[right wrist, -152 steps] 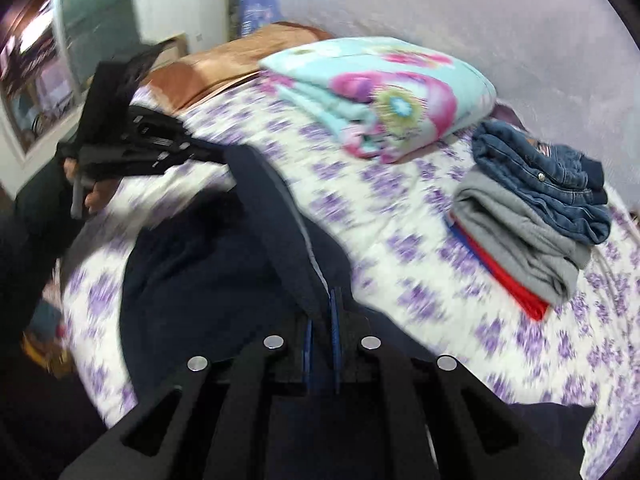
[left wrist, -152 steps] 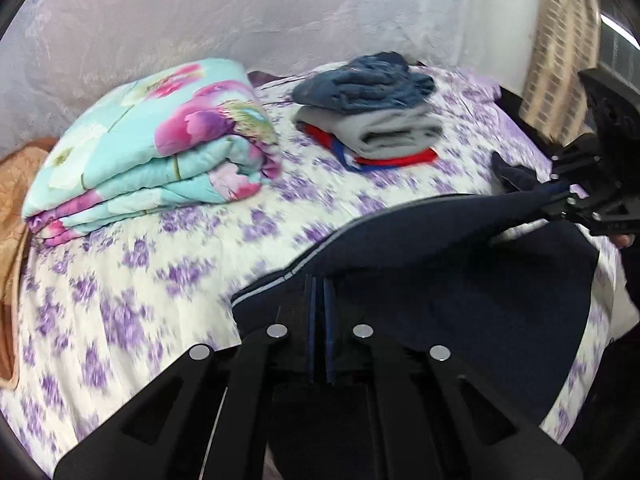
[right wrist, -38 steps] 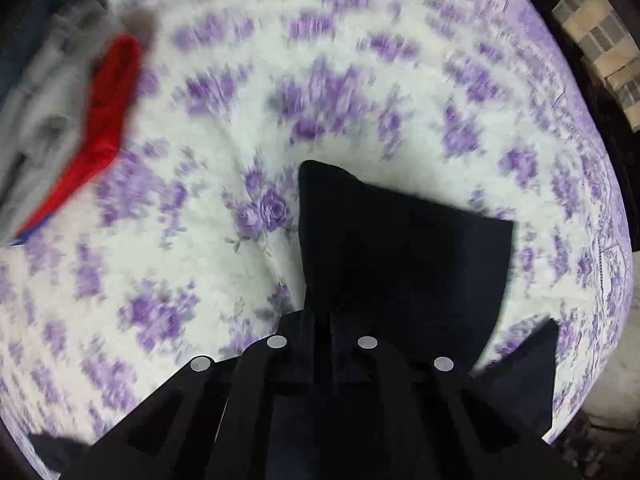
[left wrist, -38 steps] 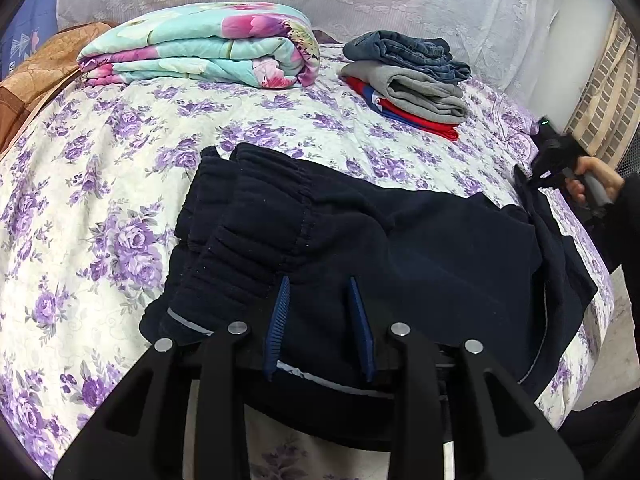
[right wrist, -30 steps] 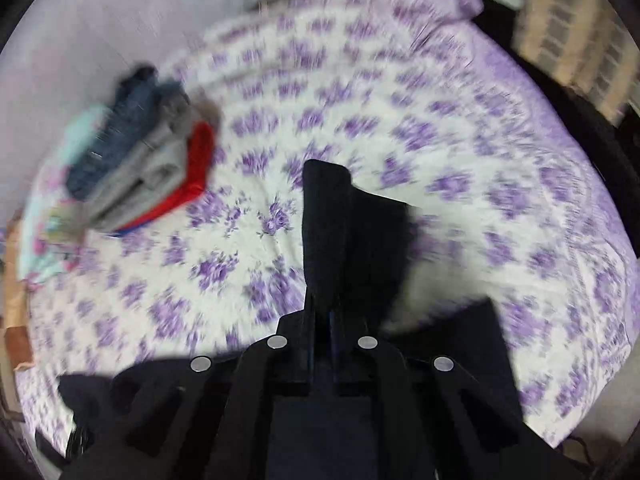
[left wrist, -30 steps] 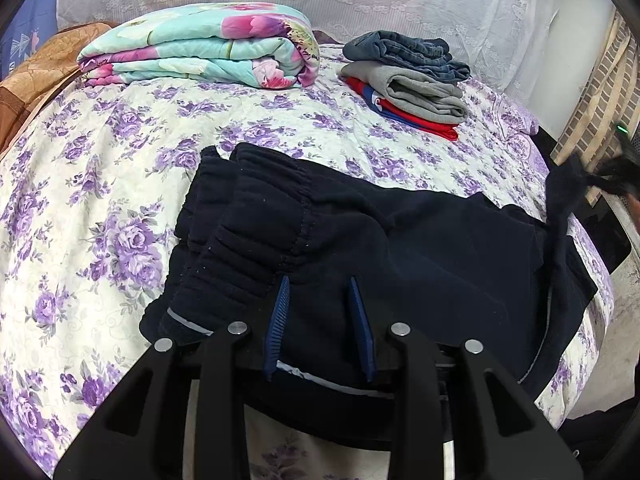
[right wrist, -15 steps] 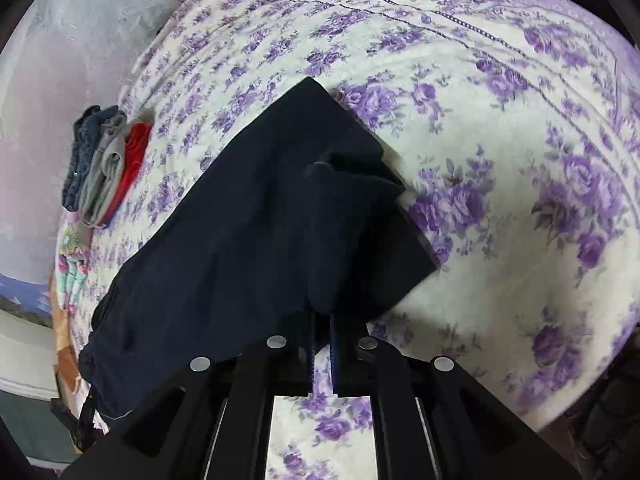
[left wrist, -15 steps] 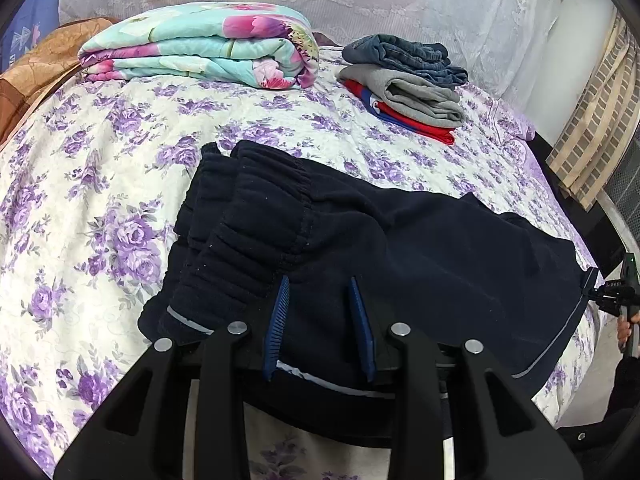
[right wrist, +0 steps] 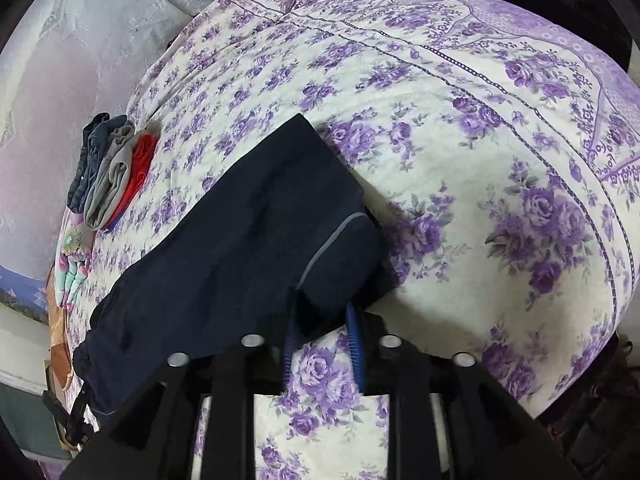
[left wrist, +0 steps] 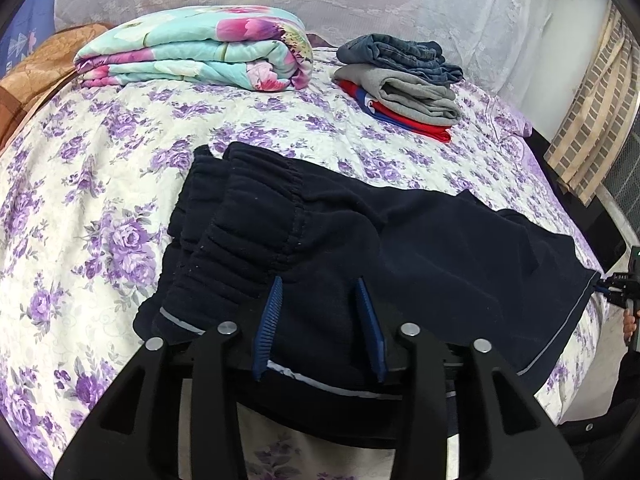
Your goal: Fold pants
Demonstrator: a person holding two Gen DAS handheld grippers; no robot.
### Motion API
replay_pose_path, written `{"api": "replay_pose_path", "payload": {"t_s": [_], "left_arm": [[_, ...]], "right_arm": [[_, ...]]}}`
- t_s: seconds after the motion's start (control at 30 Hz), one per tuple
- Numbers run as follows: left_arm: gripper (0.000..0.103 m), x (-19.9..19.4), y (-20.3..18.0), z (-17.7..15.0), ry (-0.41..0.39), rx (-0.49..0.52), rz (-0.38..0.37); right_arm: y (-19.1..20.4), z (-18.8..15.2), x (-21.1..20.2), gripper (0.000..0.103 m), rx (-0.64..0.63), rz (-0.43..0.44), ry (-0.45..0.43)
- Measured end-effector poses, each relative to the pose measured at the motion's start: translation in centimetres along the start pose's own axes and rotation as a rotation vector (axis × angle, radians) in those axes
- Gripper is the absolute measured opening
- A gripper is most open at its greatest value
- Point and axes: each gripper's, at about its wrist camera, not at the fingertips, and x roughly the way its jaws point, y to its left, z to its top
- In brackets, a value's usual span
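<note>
Navy fleece pants (left wrist: 400,240) spread lengthwise on floral bed (left wrist: 80,200).
Left gripper (left wrist: 318,320) at waistband, right gripper (right wrist: 322,332) at hem, jaws parted, gripping nothing; flattened for folding.

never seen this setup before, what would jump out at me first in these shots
The dark navy pants stand out most, laid lengthwise across the purple-flowered bedspread, waistband by the open left gripper and the leg end by the open right gripper. Behind them, toward the wall, lie a folded floral quilt and a small stack of folded clothes with jeans on top.
</note>
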Motion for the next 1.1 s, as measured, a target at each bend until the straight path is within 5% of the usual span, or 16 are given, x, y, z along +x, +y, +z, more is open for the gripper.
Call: {"api": "replay_pose_path", "payload": {"t_s": [0.13, 0.3, 0.37, 0.47, 0.53, 0.63, 0.8, 0.93, 1.1], "left_arm": [[0.039, 0.0, -0.2, 0.0, -0.001, 0.003, 0.0], [0.039, -0.2, -0.2, -0.1, -0.003, -0.004, -0.009], [0.039, -1.0, 0.0, -0.1, -0.019, -0.026, -0.029], [0.039, -3.2, -0.6, -0.2, -0.063, -0.033, -0.048], [0.039, -4.6, -2.0, -0.4, -0.084, -0.01, -0.04], [0.04, -5.5, -5.6, -0.4, -0.082, 0.03, -0.1], [0.04, -2.4, -14.0, -0.9, 0.016, 0.144, -0.21], [0.04, 2.8, -17.1, -3.2, 0.17, 0.229, -0.142], [0.04, 3.6, -16.8, -3.8, 0.178, 0.212, -0.144]], "right_arm": [[1.0, 0.9, -1.2, 0.012, -0.03, 0.018, -0.049], [-0.8, 0.2, 1.7, 0.015, 0.009, -0.053, 0.077], [-0.4, 0.3, 0.8, 0.028, -0.009, -0.091, 0.084], [2.6, 0.8, -3.6, 0.048, -0.141, -0.353, -0.058], [5.7, 0.8, -6.3, 0.053, -0.23, -0.407, -0.167], [12.1, 0.1, -7.0, 0.053, -0.405, -0.207, -0.19], [27.7, -4.6, -0.4, 0.05, -0.809, 0.191, -0.012], [36.9, -7.4, 7.0, 0.026, -0.994, 0.246, 0.148], [41.9, -7.4, 14.1, 0.026, -1.018, 0.257, 0.288]]}}
